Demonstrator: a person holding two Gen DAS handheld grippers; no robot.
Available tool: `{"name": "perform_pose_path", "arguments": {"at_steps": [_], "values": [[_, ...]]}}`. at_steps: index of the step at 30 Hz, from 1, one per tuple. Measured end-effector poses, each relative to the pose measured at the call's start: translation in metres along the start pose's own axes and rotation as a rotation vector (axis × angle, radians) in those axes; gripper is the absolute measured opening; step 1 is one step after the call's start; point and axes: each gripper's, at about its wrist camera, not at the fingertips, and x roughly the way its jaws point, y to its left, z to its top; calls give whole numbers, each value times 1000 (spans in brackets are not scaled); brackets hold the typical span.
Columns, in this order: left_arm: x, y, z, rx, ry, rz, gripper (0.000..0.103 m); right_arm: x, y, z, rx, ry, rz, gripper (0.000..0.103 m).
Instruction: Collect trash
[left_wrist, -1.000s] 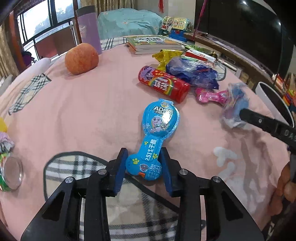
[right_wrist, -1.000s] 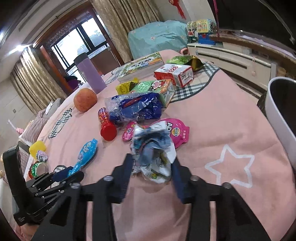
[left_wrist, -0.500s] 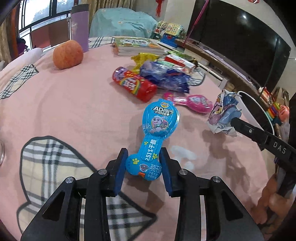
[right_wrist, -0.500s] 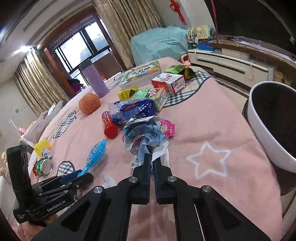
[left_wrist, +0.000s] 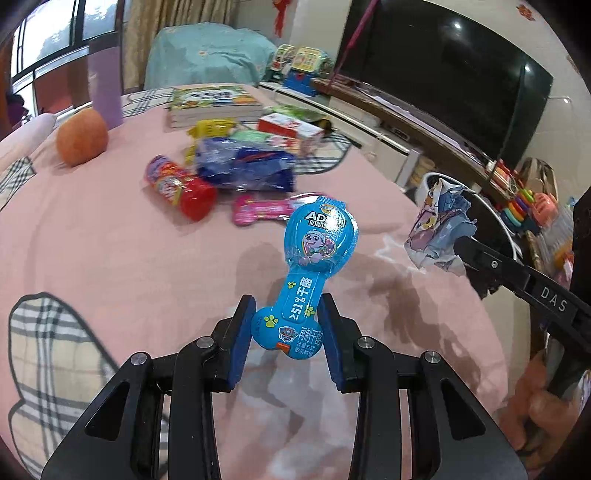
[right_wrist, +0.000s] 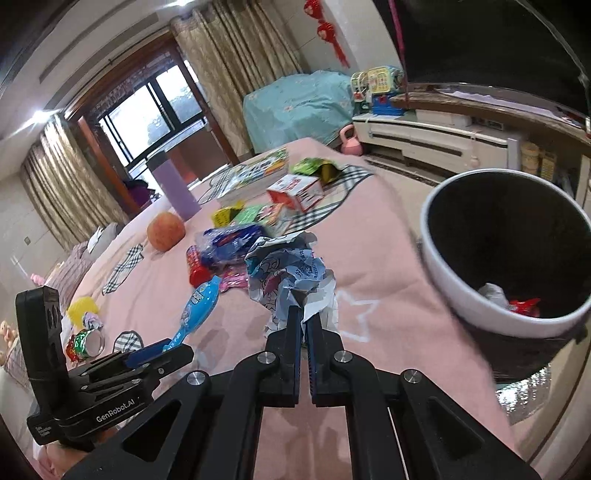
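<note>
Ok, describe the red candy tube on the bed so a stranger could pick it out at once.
Start at the pink blanket and find the orange fruit near its far side. Nearer the camera and to the fruit's right lies the candy tube, on its side against a crumpled blue plastic bag. It is the only cylinder there, red-capped with a purple cartoon end and rainbow print.

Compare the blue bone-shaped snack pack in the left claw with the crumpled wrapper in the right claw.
The blue bone-shaped snack pack is smooth, intact and bright blue; the crumpled wrapper is a wrinkled wad, mostly white with blue print. The left claw grips the pack at its lower end with its pads apart; the right claw is pinched nearly shut on the wrapper. Both are lifted off the pink blanket.
</note>
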Motion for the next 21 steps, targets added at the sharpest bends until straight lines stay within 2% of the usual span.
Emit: {"name": "perform_pose_path", "arguments": {"at_steps": [11, 21], "values": [[7, -47, 9, 75, 0, -43, 34, -31, -39, 5, 55, -56, -47, 3], [11, -74, 14, 116, 2, -57, 34, -45, -65, 3, 96, -79, -67, 3]]}}
